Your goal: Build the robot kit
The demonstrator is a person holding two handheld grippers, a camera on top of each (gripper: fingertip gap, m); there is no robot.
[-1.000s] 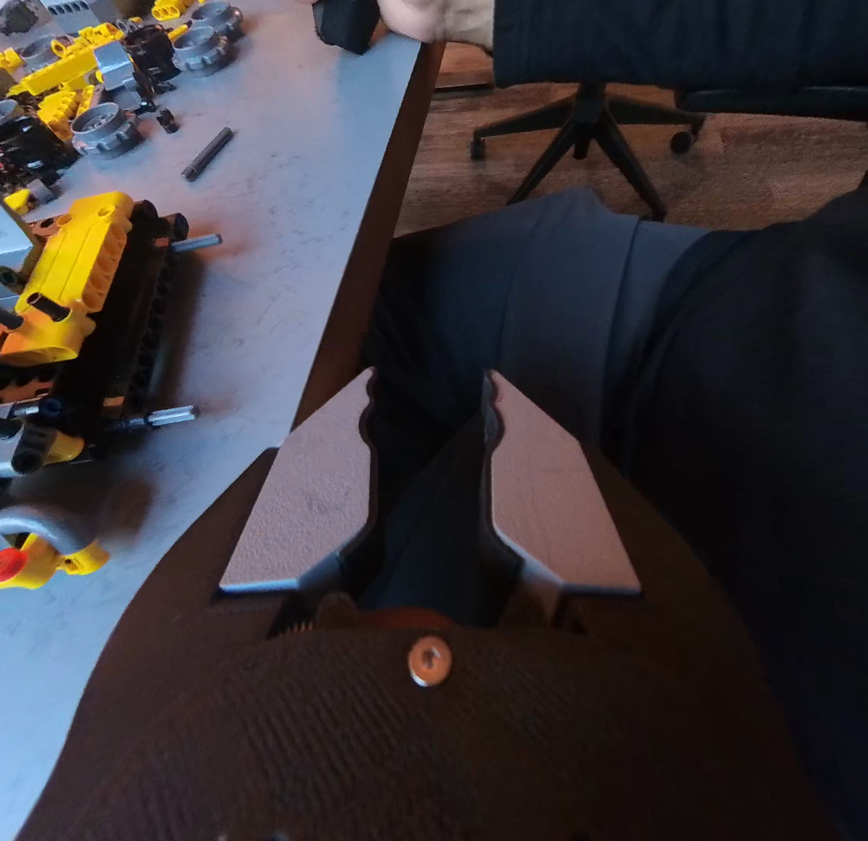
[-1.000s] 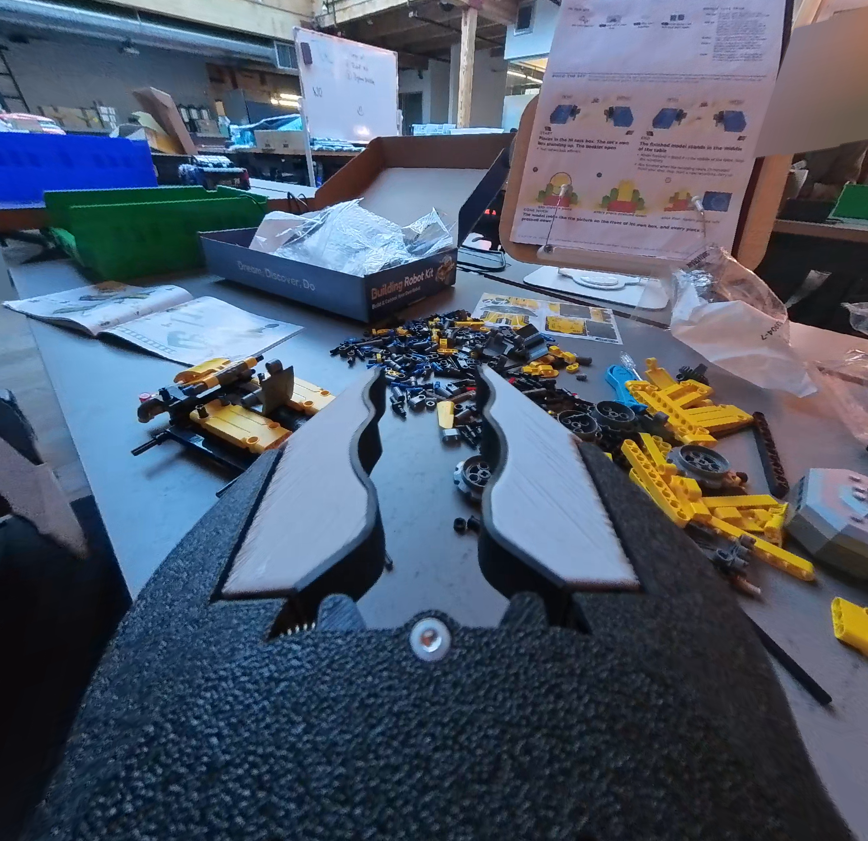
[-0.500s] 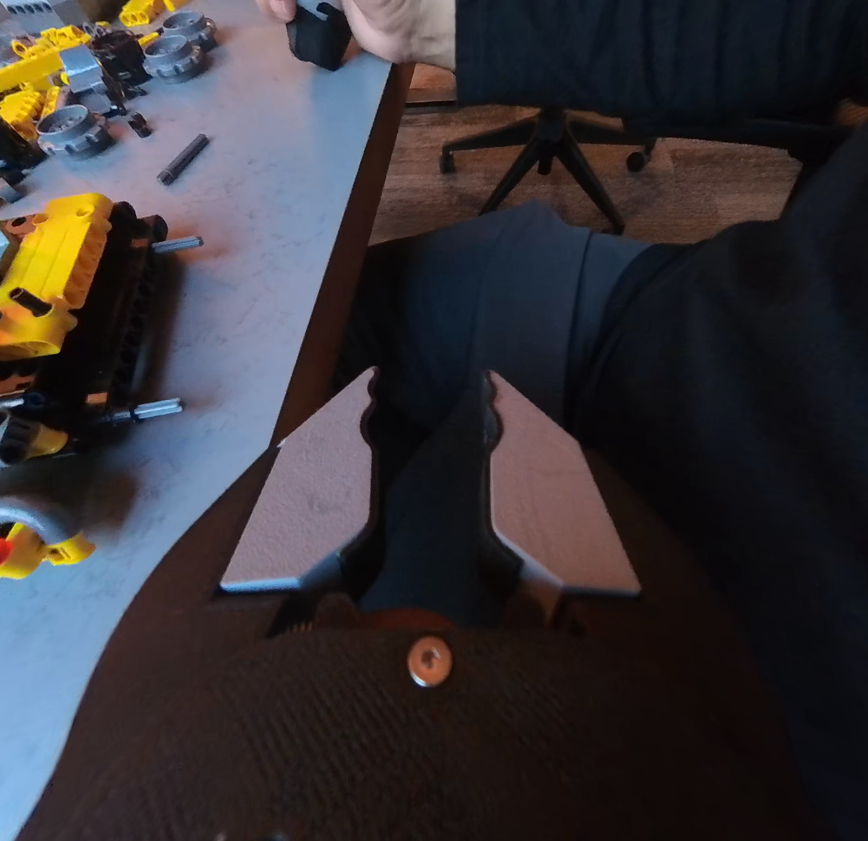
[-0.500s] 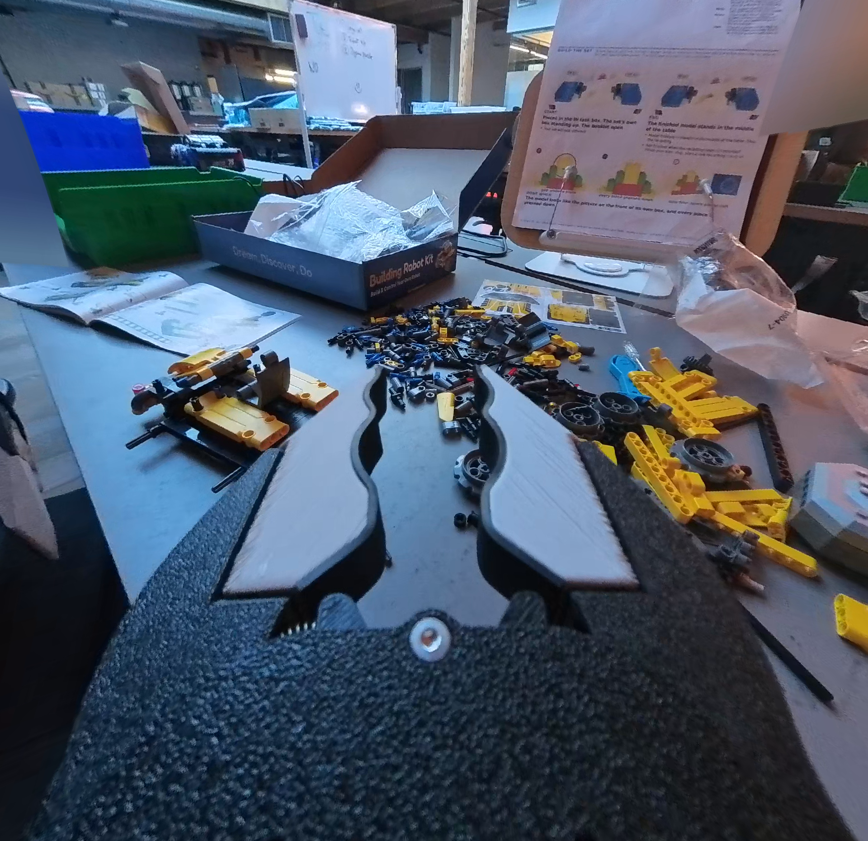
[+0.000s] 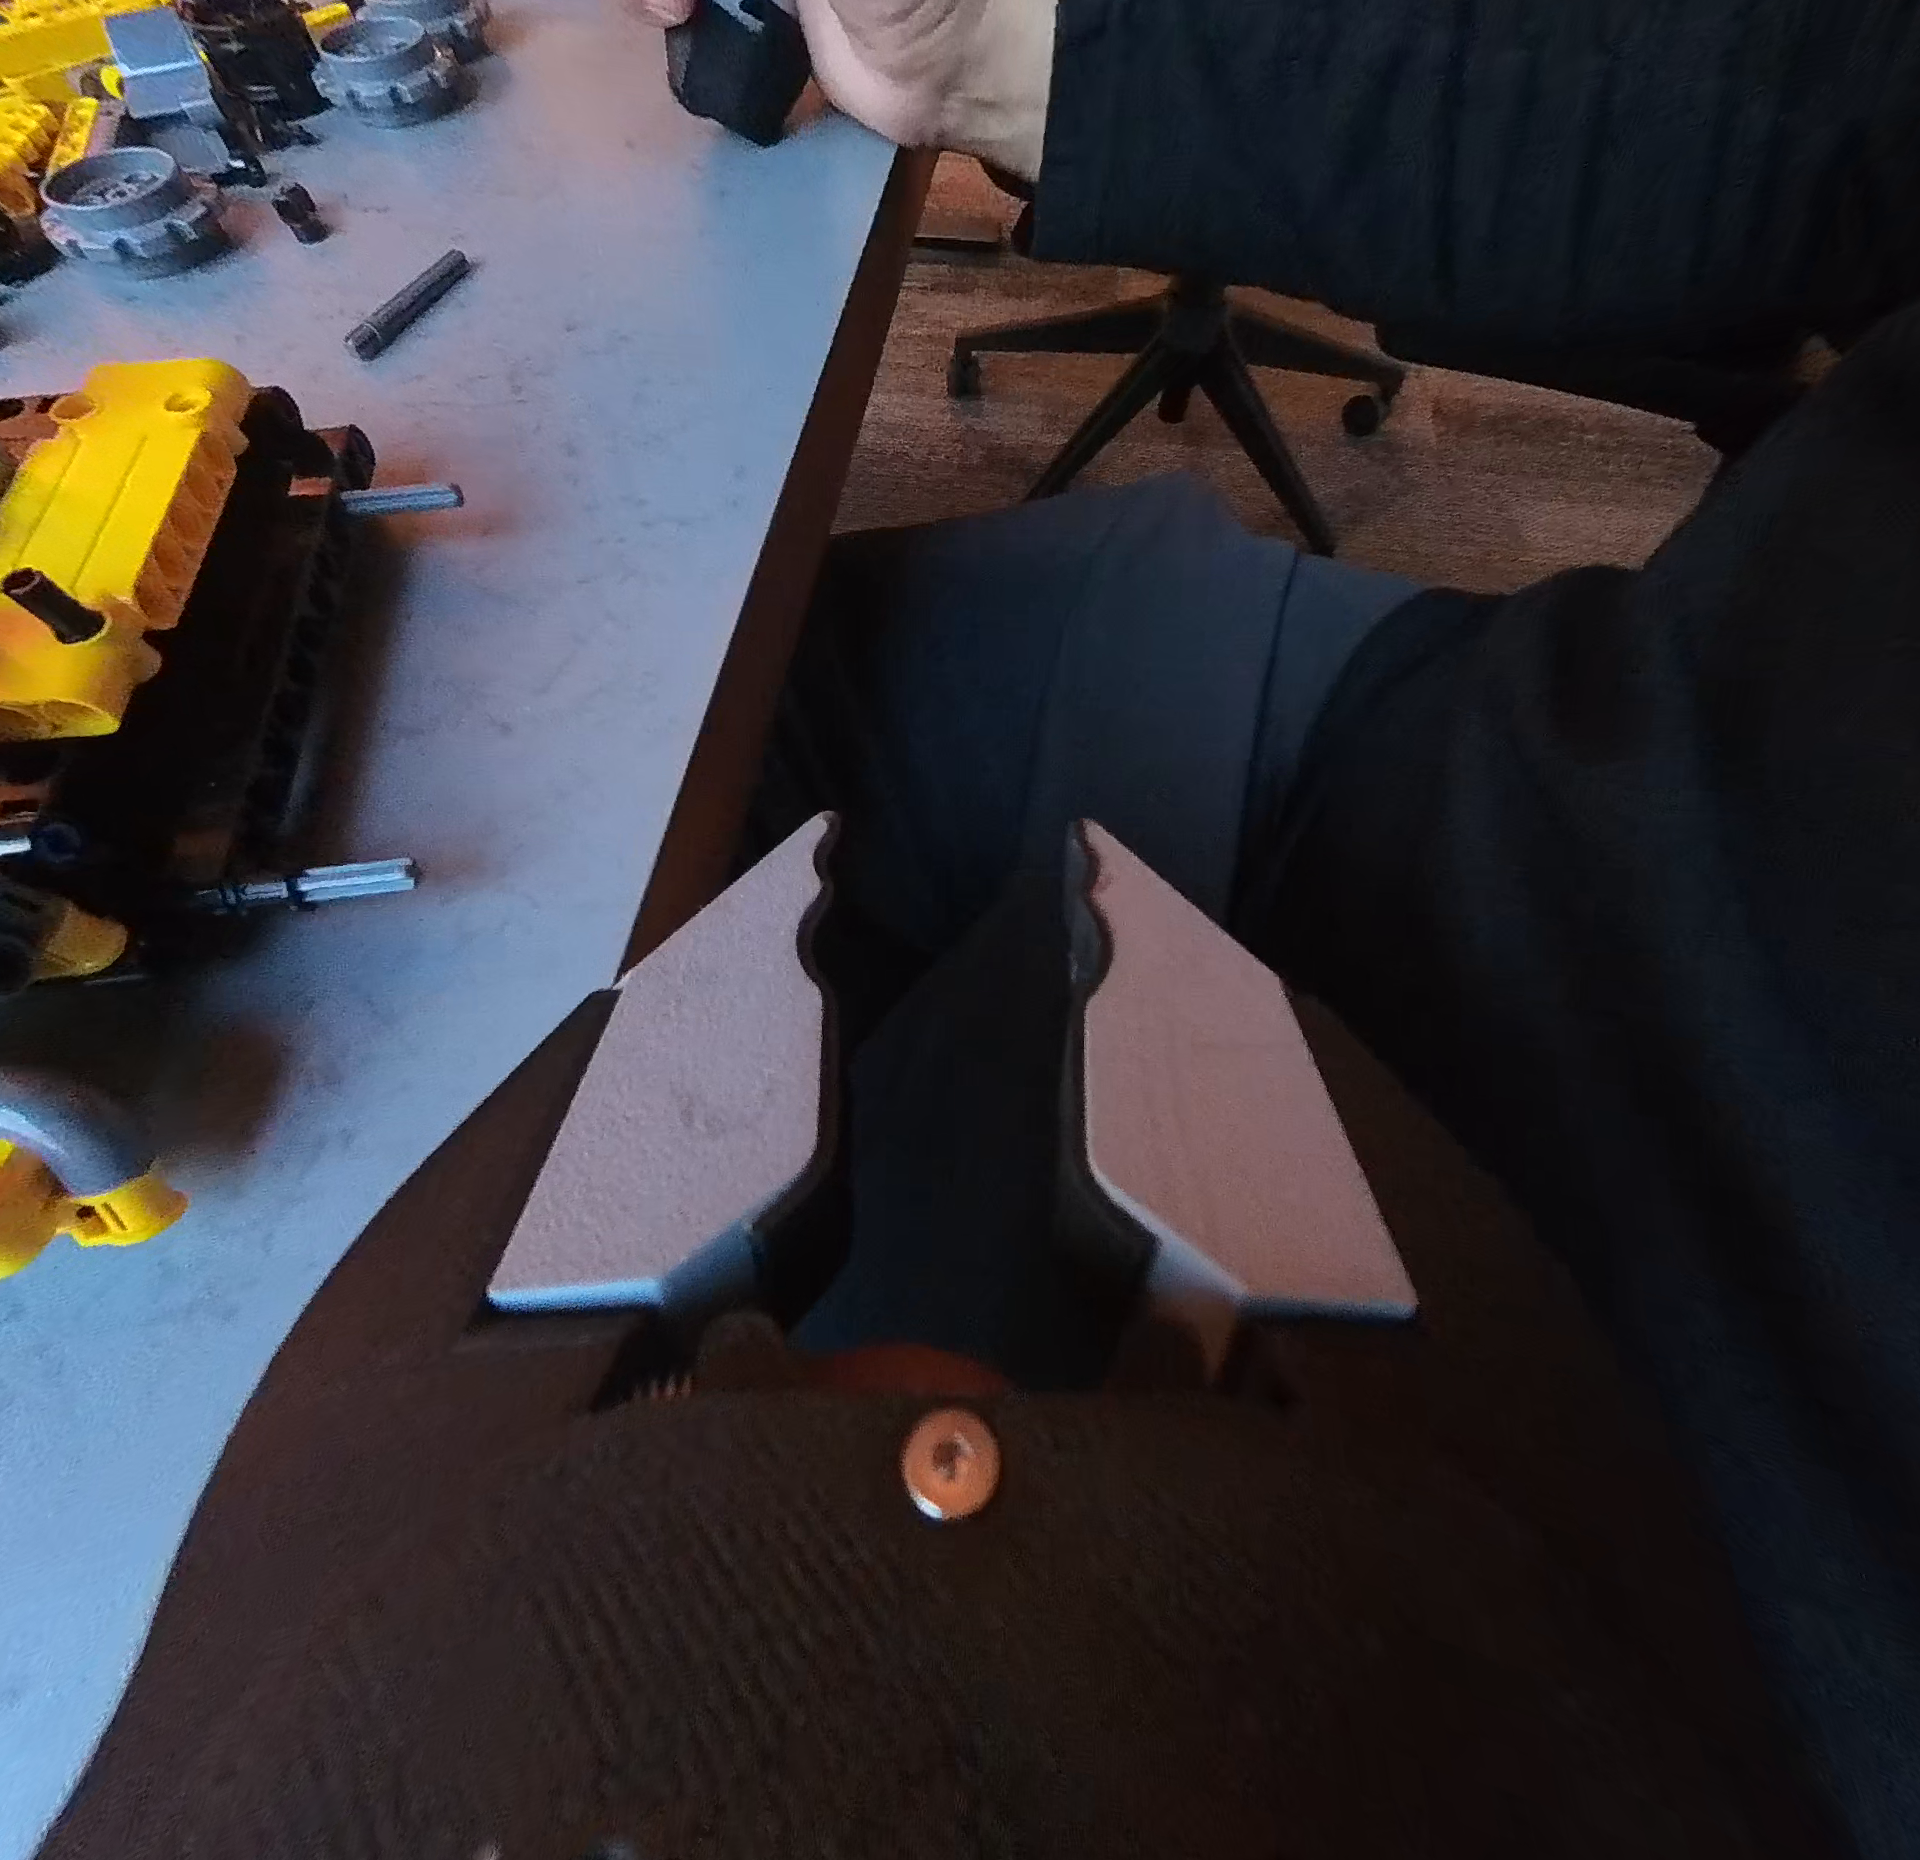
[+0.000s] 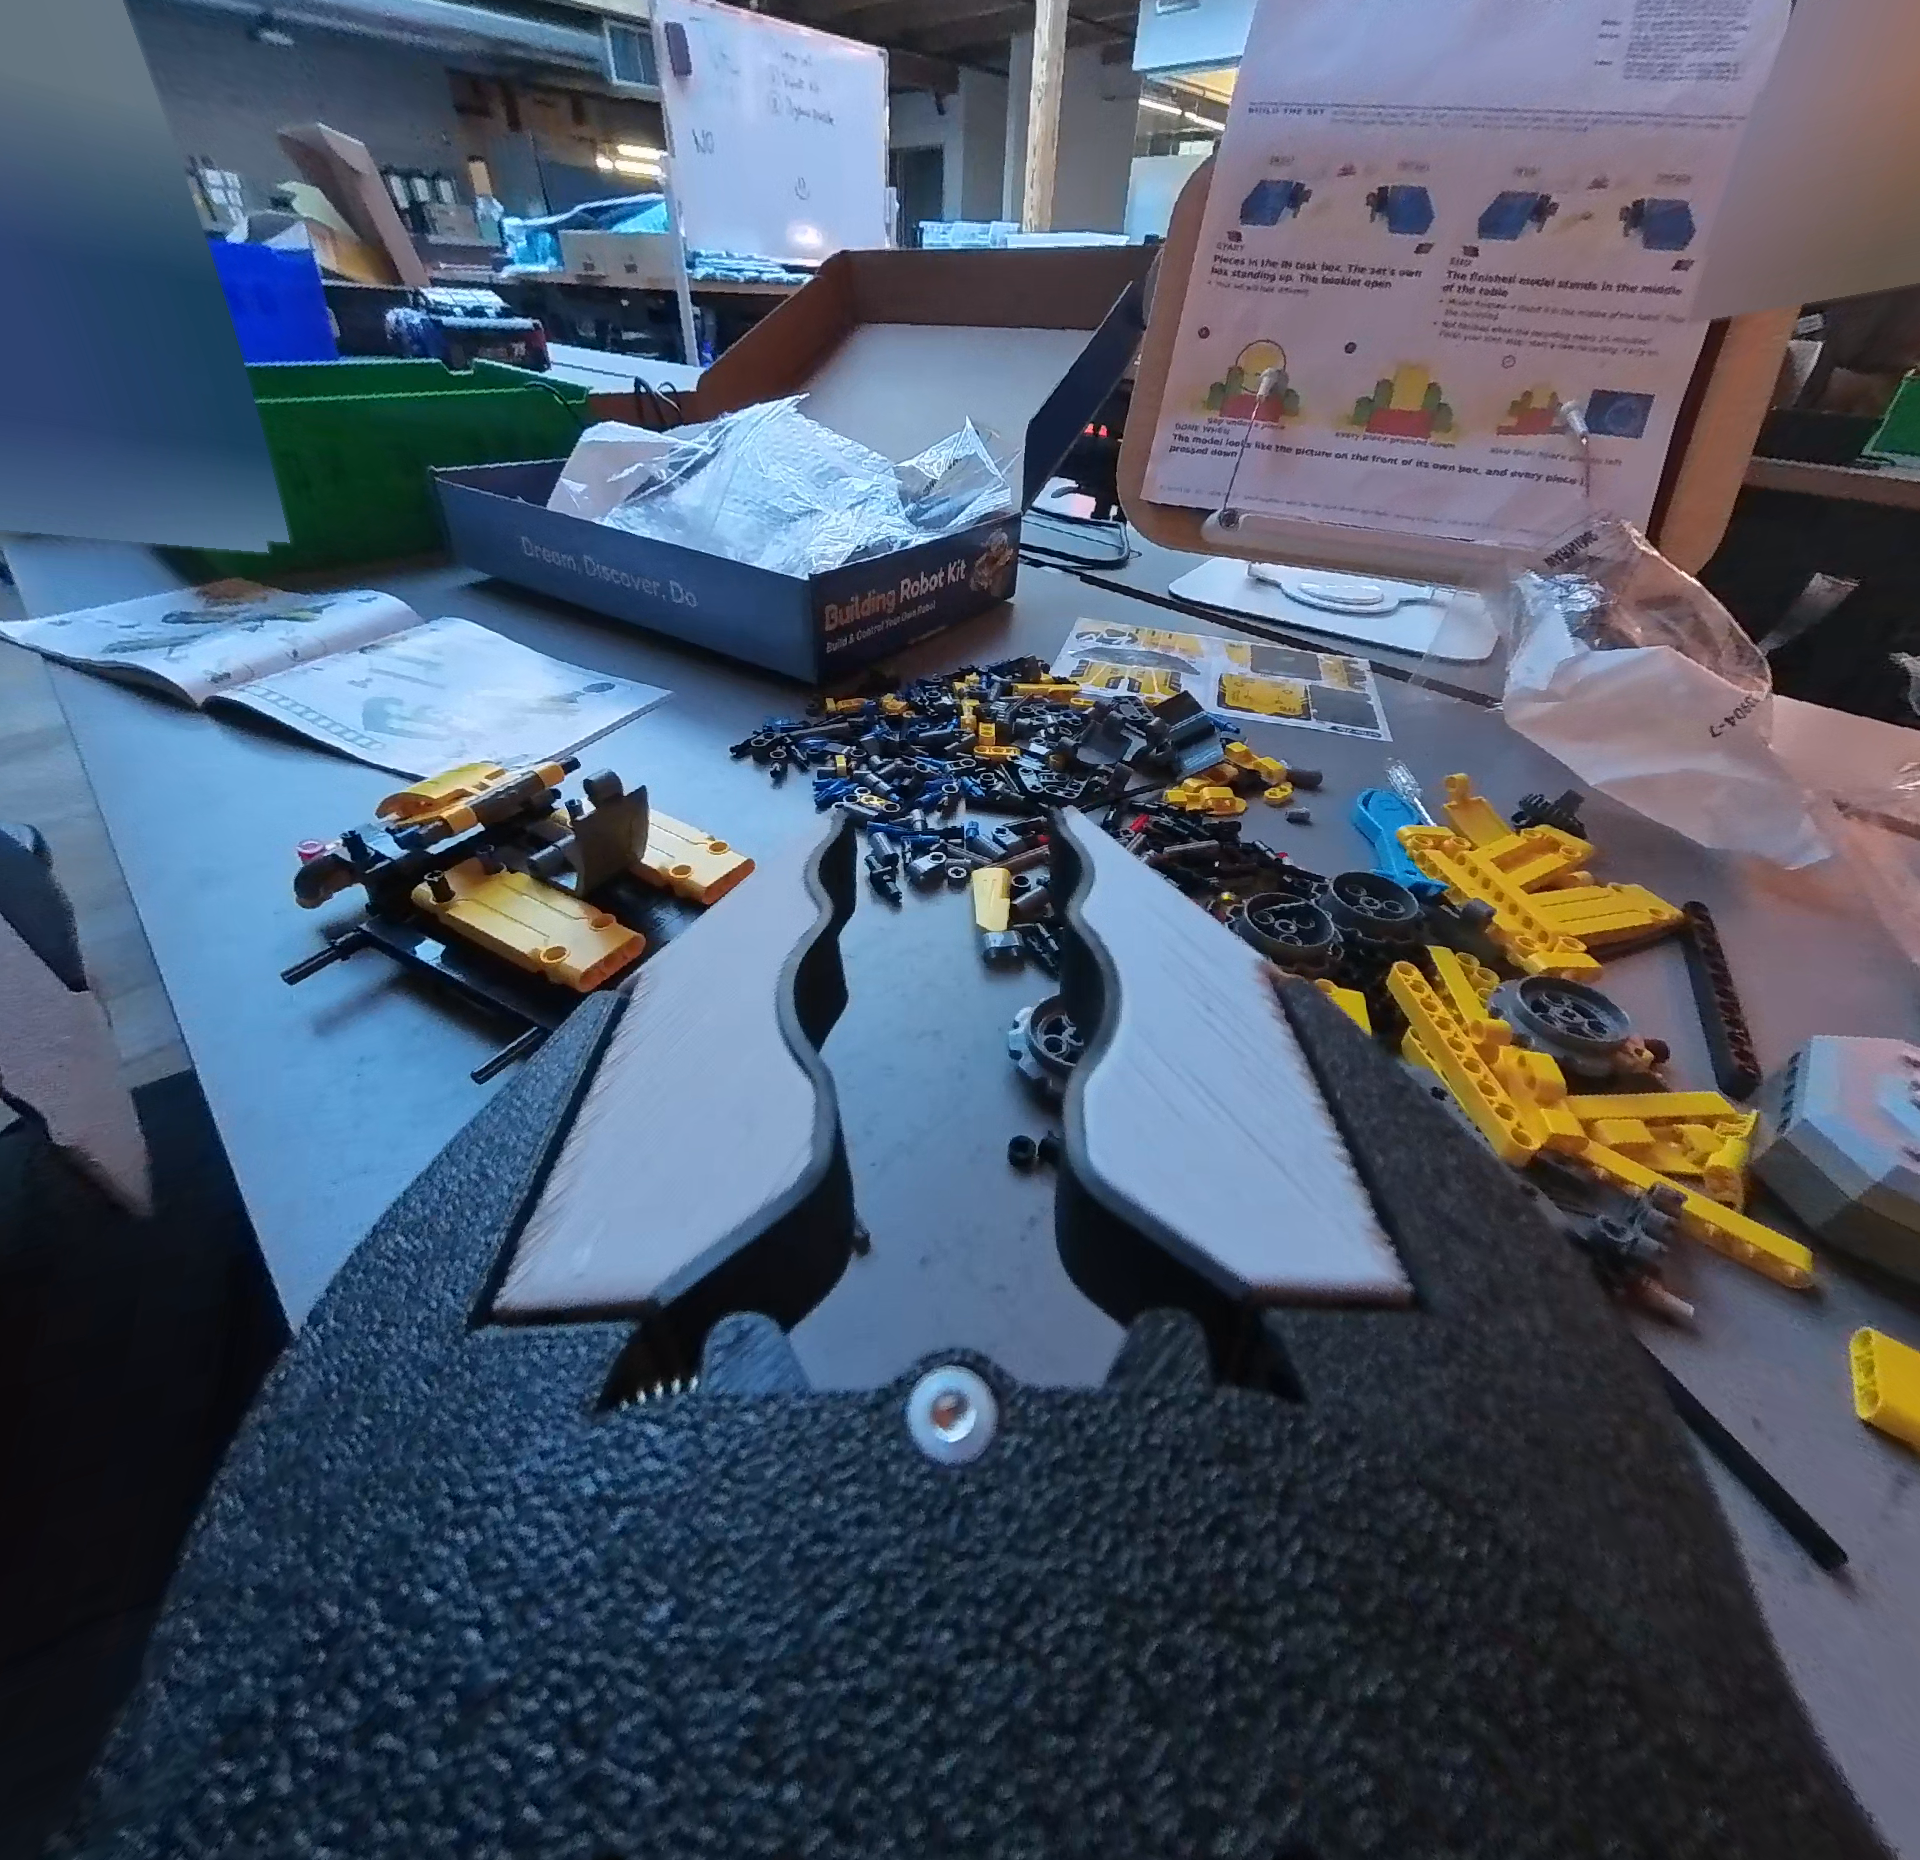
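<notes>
Yellow and black building-kit parts lay spread over a grey table [image 6: 312, 1083] as two hand-held grippers hovered at its near edge. The right gripper [image 6: 951, 854], its jaws spread and holding nothing, pointed across the tabletop at a heap of small black, blue and yellow connector pieces [image 6: 987, 750]; a grey wheel hub [image 6: 1044, 1041] lay just beside its right finger. To the left stood a partly built model [image 6: 499, 875] with yellow panels on a black frame (thin black axles jutted from its side). On the right were long yellow beams [image 6: 1507, 1041], dark wheels [image 6: 1320, 911] and a grey faceted block [image 6: 1839, 1156]. Farther back sat an open dark-blue kit box [image 6: 727, 574] stuffed with clear plastic bags, an open instruction booklet [image 6: 343, 667], a sticker sheet [image 6: 1226, 678] and a printed sheet [image 6: 1455, 252] propped on a stand.

The left gripper [image 5: 951, 834], also parted and empty, hung just off the table edge [image 5: 790, 522] above the dark-clothed lap of a seated person [image 5: 1039, 688]. In its view the model [image 5: 135, 584] rested near the edge, grey axles poking outward, with a loose black axle [image 5: 407, 306] and grey hubs [image 5: 400, 54] beyond. A hand [image 5: 904, 34] gripped a black handle [image 5: 738, 75] at the far corner; an office chair base [image 5: 1184, 387] stood on the floor.
</notes>
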